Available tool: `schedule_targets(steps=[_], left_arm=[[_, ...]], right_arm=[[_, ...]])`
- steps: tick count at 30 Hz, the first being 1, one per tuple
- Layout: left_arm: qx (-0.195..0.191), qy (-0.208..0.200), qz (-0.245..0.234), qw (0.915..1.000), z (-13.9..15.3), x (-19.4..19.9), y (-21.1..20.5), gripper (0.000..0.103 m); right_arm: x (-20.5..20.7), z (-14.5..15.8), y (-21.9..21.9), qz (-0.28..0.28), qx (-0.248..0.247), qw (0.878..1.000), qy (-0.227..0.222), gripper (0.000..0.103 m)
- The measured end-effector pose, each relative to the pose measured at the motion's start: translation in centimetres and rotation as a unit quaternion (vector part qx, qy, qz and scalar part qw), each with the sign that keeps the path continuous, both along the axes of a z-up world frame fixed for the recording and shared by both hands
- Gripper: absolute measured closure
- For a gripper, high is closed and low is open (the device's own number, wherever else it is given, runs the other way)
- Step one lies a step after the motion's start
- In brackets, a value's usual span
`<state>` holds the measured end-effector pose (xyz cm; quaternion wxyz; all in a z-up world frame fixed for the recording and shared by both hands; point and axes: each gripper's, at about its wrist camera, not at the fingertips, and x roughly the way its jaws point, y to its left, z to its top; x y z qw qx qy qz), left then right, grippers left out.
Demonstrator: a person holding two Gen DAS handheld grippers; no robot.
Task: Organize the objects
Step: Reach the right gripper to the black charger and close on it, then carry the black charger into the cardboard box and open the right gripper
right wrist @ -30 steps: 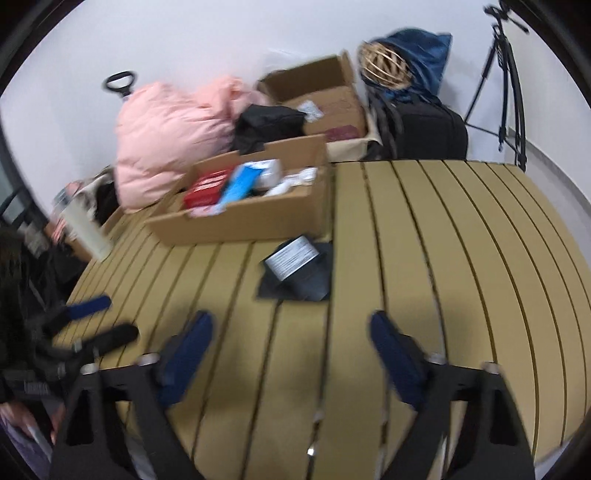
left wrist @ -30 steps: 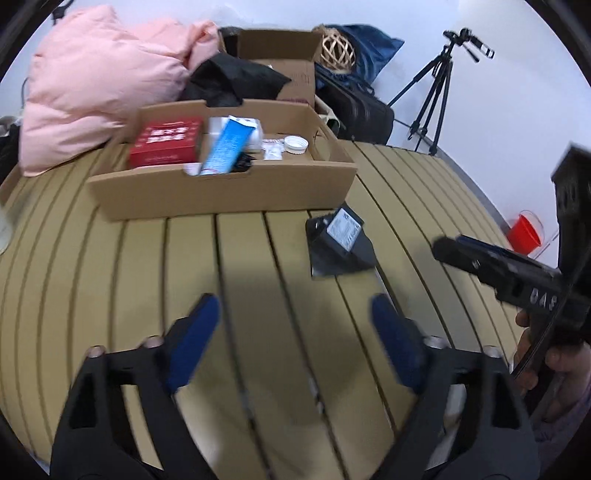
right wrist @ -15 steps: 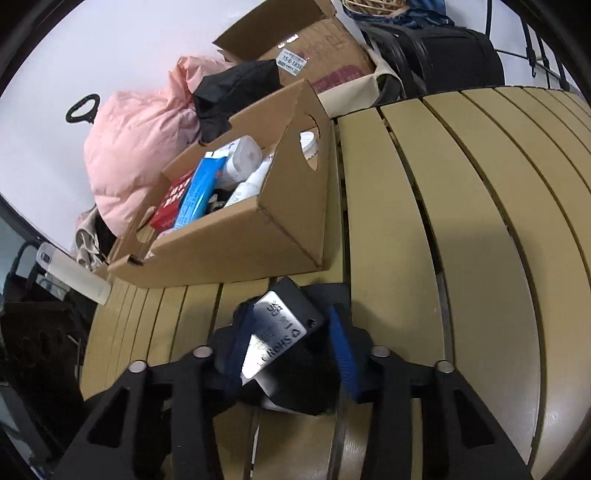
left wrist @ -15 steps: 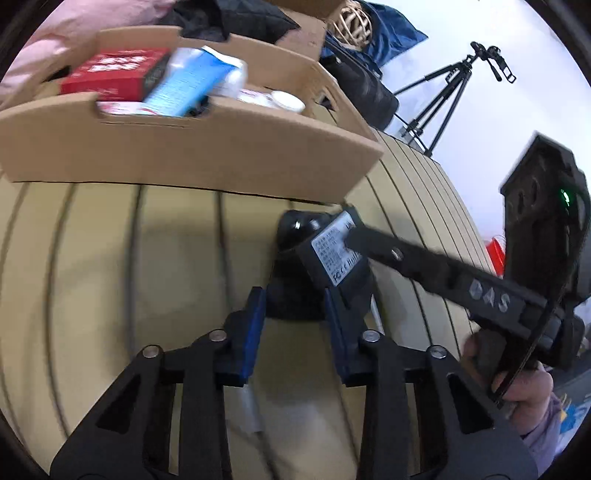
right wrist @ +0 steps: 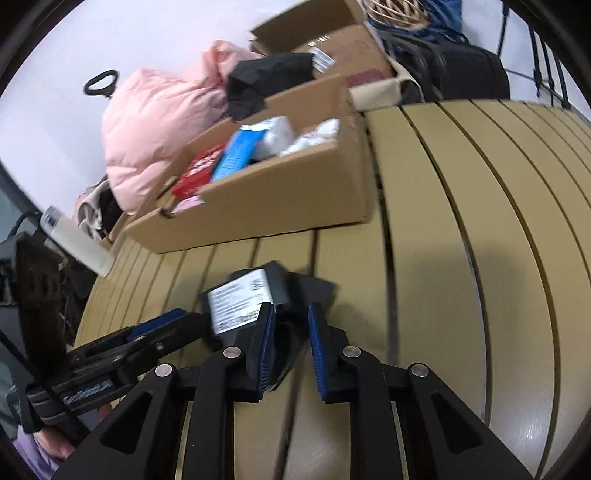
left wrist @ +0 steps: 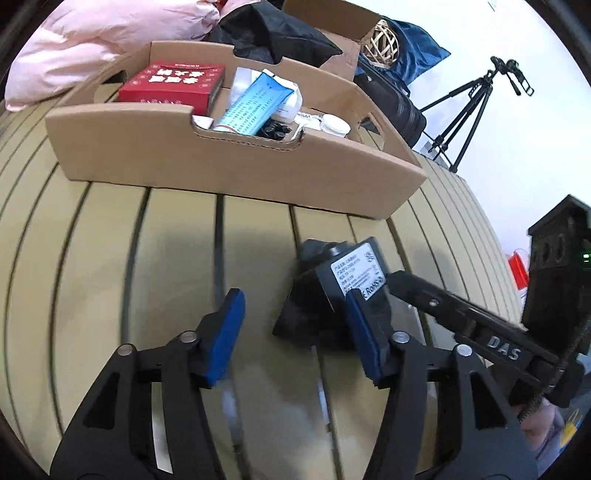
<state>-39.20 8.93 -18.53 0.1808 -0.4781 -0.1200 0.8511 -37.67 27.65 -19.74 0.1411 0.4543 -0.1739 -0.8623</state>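
Note:
A black power adapter [left wrist: 351,273] with a white label lies on the slatted table [left wrist: 110,258], in front of the cardboard box [left wrist: 240,177]. My left gripper [left wrist: 295,334] is low over it and its jaws are opening. The adapter's dark lower part lies between them; the left pad stands clear of it. My right gripper [right wrist: 291,332] comes from the other side and its jaws are closing. They are narrow, with the adapter's [right wrist: 240,302] black body filling the gap. One of its fingers [left wrist: 417,295] shows against the adapter's right end.
The box [right wrist: 277,210] holds a red carton [left wrist: 173,85], a blue tube [left wrist: 255,103] and small white items. A pink jacket [left wrist: 110,33], a black suitcase [right wrist: 461,74] and a tripod [left wrist: 476,103] stand behind. A pale bottle [right wrist: 77,240] lies at the left edge.
Both grippers came down from above the table to the adapter. The left one narrowed beside it and has widened again. The right one narrowed onto its black body.

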Motion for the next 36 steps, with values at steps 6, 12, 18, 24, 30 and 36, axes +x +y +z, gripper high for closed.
schedule_targets(steps=[6,12,18,24,30,36], left_arm=[[0.041,0.011,-0.001,0.9991,0.9,0.4,0.1,0.05],[0.038,0.002,0.003,0.9993,0.2,-0.4,0.6,0.05],[0.066,-0.011,0.005,0.9978,-0.7,-0.5,0.1,0.07],[0.038,0.017,0.013,0.999,0.8,1.5,0.0,0.07],[0.066,0.05,0.004,0.9965,4.7,4.7,-1.2,0.071],[0.089,0.076,-0.011,0.993,9.7,8.1,-3.1,0.072]], right_arm=[[-1.9,-0.7,0.6,0.007,-0.036,0.999,0.002,0.082],[-2.8,-0.7,0.7,0.014,-0.078,0.997,0.012,0.056],[-3.3,-1.5,-0.3,0.028,-0.085,0.996,-0.006,0.039],[-2.7,-1.1,-1.4,0.032,-0.082,0.996,-0.007,0.043],[-0.4,1.8,-1.9,0.033,-0.083,0.996,0.028,0.044],[4.8,6.6,-2.6,0.034,-0.089,0.993,0.072,0.045]])
